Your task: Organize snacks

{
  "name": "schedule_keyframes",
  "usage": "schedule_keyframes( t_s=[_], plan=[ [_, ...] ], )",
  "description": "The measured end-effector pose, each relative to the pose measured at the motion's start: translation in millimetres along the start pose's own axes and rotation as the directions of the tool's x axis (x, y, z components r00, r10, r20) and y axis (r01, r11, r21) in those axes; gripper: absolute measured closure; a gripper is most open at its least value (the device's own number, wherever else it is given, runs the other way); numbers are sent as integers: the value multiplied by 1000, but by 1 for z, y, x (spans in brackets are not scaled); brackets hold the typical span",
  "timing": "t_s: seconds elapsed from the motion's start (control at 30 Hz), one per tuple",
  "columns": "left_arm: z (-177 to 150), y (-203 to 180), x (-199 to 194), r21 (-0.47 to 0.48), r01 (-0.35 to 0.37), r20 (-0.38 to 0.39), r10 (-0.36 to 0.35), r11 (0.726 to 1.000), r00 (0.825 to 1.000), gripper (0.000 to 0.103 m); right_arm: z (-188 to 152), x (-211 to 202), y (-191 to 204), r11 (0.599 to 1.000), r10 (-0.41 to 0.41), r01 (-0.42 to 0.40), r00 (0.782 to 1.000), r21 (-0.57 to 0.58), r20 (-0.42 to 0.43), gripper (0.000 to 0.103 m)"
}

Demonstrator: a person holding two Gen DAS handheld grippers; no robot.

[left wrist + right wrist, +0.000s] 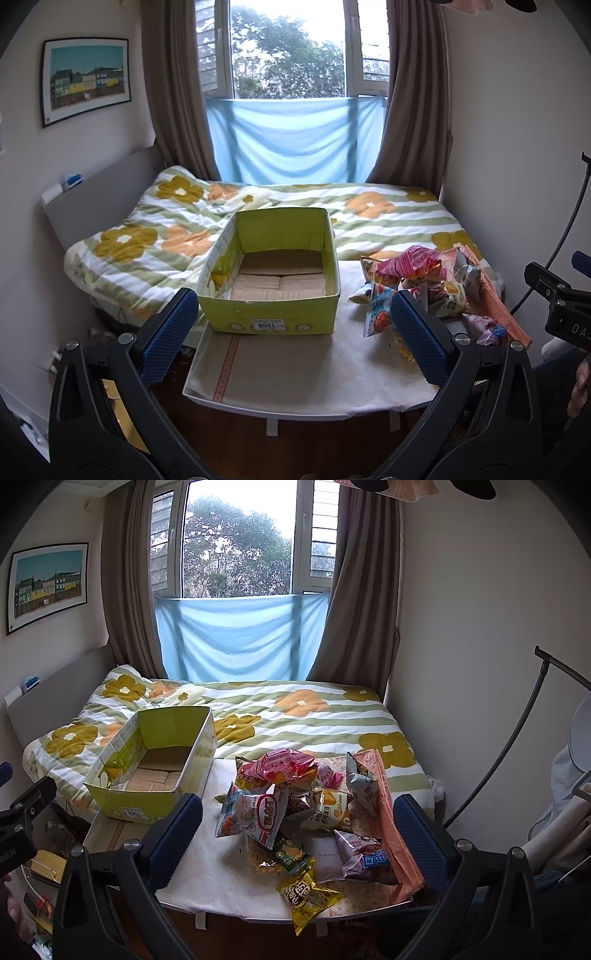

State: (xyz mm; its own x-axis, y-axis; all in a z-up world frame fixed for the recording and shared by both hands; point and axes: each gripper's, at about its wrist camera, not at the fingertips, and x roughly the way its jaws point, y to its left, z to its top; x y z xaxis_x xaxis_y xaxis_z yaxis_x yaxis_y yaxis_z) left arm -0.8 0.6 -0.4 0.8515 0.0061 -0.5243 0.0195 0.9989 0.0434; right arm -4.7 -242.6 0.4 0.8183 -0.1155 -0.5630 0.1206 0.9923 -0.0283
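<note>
Both the left gripper point(293, 332) and right gripper point(297, 832) are hanging back wide open with nothing in them, probably lining up since the snack packets point(295, 805) are sitting piled right beside the empty green box point(155, 760) on the table point(218, 875).

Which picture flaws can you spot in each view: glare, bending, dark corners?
Left wrist view: the window is blown out white, the walls bow outward, the corners go black. Right wrist view: same bright window, curved curtains, snack pile sharp.
</note>
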Motion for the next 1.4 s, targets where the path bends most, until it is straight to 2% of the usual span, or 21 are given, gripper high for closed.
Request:
schedule_keyframes(
  t_s=[1.4],
  plan=[
    [2,1,-1,-15,22,1,-22,1000,1000,0,0,-1,3,1000,1,-1,1000,10,-13,0]
  ],
)
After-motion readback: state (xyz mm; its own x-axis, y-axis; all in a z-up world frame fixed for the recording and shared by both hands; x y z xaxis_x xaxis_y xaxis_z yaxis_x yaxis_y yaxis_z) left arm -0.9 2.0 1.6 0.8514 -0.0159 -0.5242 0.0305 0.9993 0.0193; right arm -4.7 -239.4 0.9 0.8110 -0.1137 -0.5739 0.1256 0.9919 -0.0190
